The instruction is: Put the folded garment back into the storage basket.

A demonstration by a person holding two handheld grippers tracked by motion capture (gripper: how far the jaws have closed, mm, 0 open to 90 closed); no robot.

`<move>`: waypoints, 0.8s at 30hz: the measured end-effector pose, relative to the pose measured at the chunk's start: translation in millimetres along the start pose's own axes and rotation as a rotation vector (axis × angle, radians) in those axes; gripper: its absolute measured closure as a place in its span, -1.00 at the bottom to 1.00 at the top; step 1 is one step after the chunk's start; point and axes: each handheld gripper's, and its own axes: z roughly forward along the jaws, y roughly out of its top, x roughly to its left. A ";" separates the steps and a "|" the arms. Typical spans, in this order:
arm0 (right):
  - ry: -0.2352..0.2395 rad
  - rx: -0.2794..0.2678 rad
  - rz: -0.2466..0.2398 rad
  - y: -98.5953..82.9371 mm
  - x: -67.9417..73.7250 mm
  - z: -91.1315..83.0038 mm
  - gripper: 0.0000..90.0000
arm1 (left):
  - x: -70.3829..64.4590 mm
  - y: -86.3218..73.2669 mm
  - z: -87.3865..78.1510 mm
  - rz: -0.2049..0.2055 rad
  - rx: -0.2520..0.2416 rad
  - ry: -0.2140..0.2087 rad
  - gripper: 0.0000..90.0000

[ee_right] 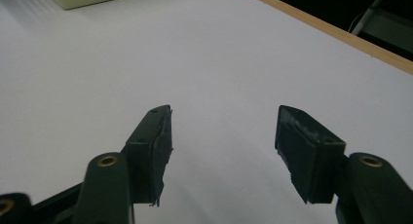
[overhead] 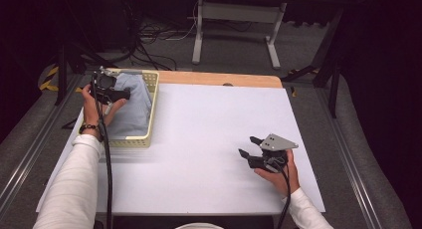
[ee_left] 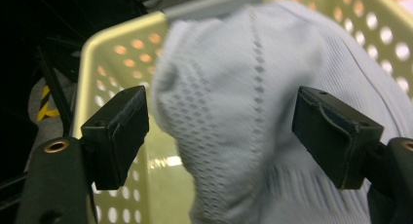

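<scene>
Left gripper: jaws spread wide, pale blue knitted cloth between them, inside the yellow perforated plastic basket. Right gripper: jaws parted, empty, above white tabletop.

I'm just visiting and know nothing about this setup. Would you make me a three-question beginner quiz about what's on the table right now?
1. True or false: the pale blue knitted garment lies inside the pale yellow perforated plastic basket.
2. Which gripper reaches over the basket? A) left gripper B) right gripper
3. Fill in: the right gripper's jaws stand ____ above the white table top.

Key
1. True. It nearly fills the basket.
2. A. Its open jaws sit on either side of a fold of the garment, not yet closed on it.
3. Open, with nothing between them.
</scene>
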 end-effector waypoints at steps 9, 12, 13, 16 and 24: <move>0.005 -0.007 -0.008 1.3 2.4 -0.2 -0.12 | -4.2 4.9 -15.5 0.029 -0.112 -0.109 0.41; 0.009 -0.004 -0.011 1.2 3.0 1.1 -0.12 | -9.2 6.1 -11.2 0.047 -0.107 -0.124 0.64; 0.010 -0.003 -0.011 1.2 3.1 1.4 -0.12 | -10.2 6.4 -9.4 0.061 -0.098 -0.132 0.68; 0.011 -0.001 -0.016 1.0 2.9 1.8 -0.12 | -15.5 7.3 -1.9 0.080 -0.080 -0.124 0.74; 0.018 0.011 -0.022 -0.1 4.0 4.6 -0.12 | -28.3 6.7 20.3 0.163 0.075 -0.158 0.80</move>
